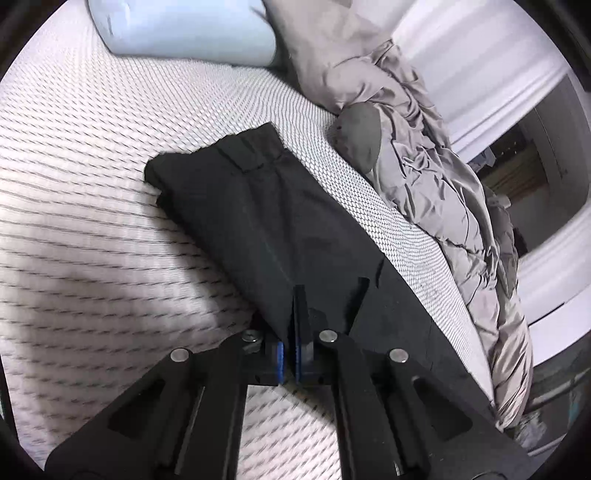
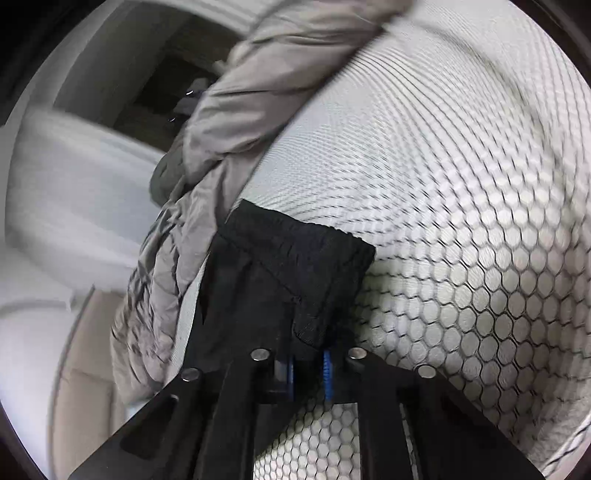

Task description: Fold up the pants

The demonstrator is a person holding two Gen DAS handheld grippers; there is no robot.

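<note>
Black pants (image 1: 266, 206) lie lengthwise on a white mattress with a hexagon pattern (image 1: 110, 166), folded leg on leg. Their waistband end lies at the far end in the left wrist view. My left gripper (image 1: 295, 314) is shut on the near edge of the pants, its fingers pressed together with cloth between them. In the right wrist view the pants (image 2: 288, 266) hang bunched over the fingers, the elastic waistband on top. My right gripper (image 2: 308, 343) is shut on this cloth, held just above the mattress (image 2: 461, 221).
A crumpled grey duvet (image 1: 436, 177) runs along the right side of the mattress, close to the pants; it also shows in the right wrist view (image 2: 236, 122). A pale blue pillow (image 1: 184, 29) lies at the far end. White wall trim and a dark doorway (image 1: 517, 158) lie beyond.
</note>
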